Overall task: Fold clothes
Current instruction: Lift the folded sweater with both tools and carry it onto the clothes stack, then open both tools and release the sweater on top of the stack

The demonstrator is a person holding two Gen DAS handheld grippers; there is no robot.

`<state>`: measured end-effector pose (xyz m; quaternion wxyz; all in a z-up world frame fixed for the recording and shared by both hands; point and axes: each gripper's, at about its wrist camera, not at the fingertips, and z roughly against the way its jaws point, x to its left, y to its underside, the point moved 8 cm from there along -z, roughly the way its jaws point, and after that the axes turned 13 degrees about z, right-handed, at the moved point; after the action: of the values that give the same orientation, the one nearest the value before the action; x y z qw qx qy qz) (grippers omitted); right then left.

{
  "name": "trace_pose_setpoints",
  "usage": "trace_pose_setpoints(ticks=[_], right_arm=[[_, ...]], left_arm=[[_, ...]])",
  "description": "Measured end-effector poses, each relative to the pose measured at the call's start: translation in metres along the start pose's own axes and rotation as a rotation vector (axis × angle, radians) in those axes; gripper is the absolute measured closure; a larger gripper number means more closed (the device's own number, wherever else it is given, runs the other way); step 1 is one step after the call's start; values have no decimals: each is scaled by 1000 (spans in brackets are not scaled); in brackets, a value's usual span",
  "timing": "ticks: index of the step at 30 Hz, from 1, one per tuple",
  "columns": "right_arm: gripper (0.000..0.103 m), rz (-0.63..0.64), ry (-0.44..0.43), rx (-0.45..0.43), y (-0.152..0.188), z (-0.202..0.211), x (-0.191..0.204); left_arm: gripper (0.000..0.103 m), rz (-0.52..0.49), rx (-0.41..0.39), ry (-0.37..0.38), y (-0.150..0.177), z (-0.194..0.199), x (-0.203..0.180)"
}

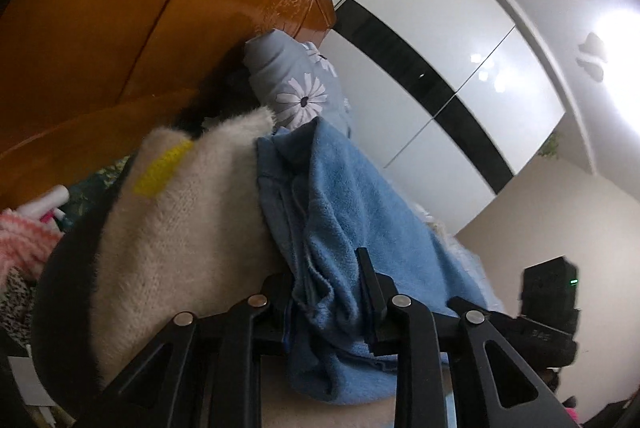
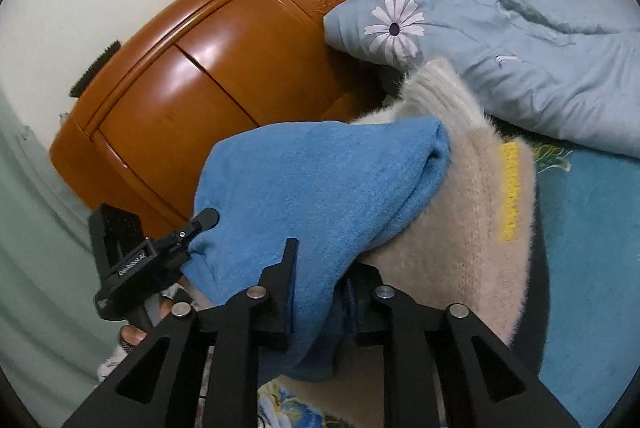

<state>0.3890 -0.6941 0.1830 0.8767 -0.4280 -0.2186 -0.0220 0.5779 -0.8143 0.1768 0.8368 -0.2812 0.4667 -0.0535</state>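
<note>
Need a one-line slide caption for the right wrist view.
Right gripper and left gripper pinch a blue fleece garment over a cream sweater.

Both wrist views, close up, share the blue towel.

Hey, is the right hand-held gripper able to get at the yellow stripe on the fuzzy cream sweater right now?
Probably not yet. The right hand-held gripper is shut on the blue towel, so it is occupied. The yellow stripe itself lies uncovered on the cream sweater, just right of the towel.

The right gripper has its jaws clamped on a blue towel draped over a cream sweater, near a floral pillow.
</note>
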Motion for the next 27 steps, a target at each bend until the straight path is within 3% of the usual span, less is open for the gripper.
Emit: trace_pose_setpoints(ticks=[3,5,6,10,11,15,20,25,27], right_arm=[[69,6,20,-18,-6,15,1],[63,17,41,-42,-13,30,-1],[63,22,51,-54,-16,38,-2],[63,86,95,-130,-37,59,18],[63,107,95,-148,-41,62,27],[63,206,53,-85,-28,43,60],[63,252,103,11,5,14,59],[63,238,97,-20,6,30,63],[63,262,94,-61,1,45,74]], left_arm=[[72,-30,-15,-36,-7,17,-2],[66,-53,-71,-78,-21,37,4],[64,-66,-116,-105,-29,45,1],[50,-132,-206,-86,-35,72,-27],[44,-156,-205,-80,-33,72,-35],[43,-248,-139,-113,-10,43,-51],[43,-198,-53,-173,12,1,-28],[43,-220,-79,-193,14,10,-40],[43,-223,-111,-163,17,26,-52]])
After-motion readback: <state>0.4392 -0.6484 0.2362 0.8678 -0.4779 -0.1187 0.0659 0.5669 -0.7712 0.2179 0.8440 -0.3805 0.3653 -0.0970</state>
